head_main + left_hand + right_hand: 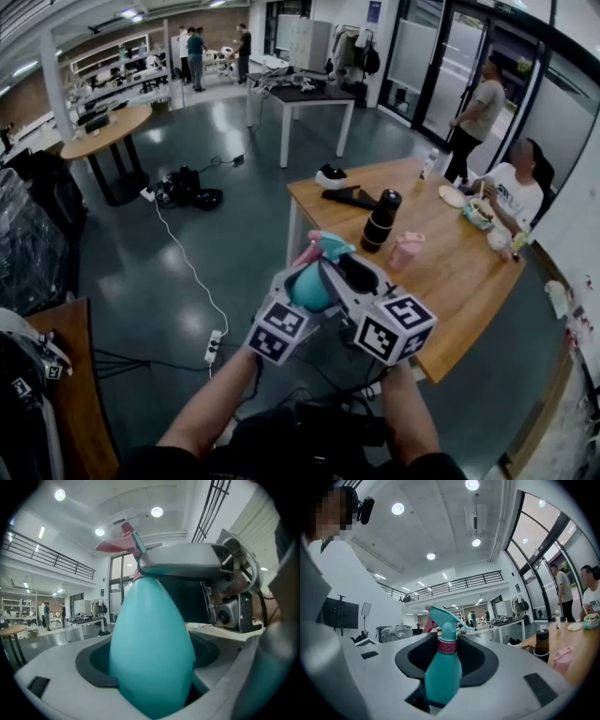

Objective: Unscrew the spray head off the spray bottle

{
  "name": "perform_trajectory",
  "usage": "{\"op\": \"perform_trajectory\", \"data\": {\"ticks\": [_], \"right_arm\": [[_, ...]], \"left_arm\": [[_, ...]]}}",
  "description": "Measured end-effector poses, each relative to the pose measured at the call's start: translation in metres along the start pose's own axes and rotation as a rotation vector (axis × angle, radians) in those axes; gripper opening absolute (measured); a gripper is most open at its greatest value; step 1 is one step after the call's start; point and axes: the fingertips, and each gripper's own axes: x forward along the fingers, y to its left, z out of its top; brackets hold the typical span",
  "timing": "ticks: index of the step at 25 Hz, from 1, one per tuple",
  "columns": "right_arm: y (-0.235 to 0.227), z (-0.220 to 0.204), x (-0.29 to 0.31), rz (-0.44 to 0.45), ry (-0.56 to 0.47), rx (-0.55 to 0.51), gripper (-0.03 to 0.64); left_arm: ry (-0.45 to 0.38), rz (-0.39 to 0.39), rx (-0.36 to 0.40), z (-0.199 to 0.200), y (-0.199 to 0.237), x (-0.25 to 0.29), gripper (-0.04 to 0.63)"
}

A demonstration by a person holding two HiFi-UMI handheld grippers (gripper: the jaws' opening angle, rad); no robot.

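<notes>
I hold a teal spray bottle (pixel 307 289) up in the air between both grippers, above the floor. My left gripper (pixel 302 292) is shut on the bottle's fat body (pixel 152 653), which fills the space between its jaws. My right gripper (pixel 339 272) comes in from the right at neck height, and its grey jaw (pixel 180 559) crosses just under the spray head (pixel 124 543). In the right gripper view its jaws close around the pink collar (pixel 447 646) below the teal spray head (pixel 443 616). The pink trigger (pixel 309 253) points away from me.
A wooden table (pixel 450 281) stands to the right with a black bottle (pixel 381 220) and a pink cup (pixel 405 251), and a person (pixel 520 192) sits at its far end. A power strip (pixel 214 347) and cable lie on the floor below. A wooden surface (pixel 70 375) is at my left.
</notes>
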Motion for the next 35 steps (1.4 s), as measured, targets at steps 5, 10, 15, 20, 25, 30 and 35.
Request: {"op": "perform_trajectory", "data": {"ticks": [5,10,15,20,25,30,35], "right_arm": [[0.0,-0.001,-0.003,0.066,0.002,0.011,0.135],[0.005,0.003,-0.008,0.165,-0.005,0.009,0.135],[0.007,0.004,-0.016,0.275,-0.019,0.022,0.133],[0.01,0.007,-0.025,0.375,-0.038,0.036,0.134],[0.014,0.011,-0.039,0.474,-0.065,0.046,0.135],[0.006,0.012,-0.044,0.406,-0.079,0.004,0.135],[-0.009,0.012,-0.047,0.278,-0.082,-0.031,0.138]], "left_arm": [[0.002,-0.067,0.007,0.0,-0.006,-0.002,0.434],[-0.027,-0.181,-0.003,0.006,-0.016,-0.006,0.434],[-0.026,-0.284,-0.008,0.009,-0.028,-0.009,0.434],[-0.047,-0.373,-0.012,0.013,-0.04,-0.012,0.434],[-0.071,-0.486,-0.011,0.02,-0.058,-0.018,0.434],[-0.073,-0.453,0.015,0.021,-0.058,-0.009,0.434],[-0.076,-0.347,0.007,0.023,-0.046,0.006,0.434]]}}
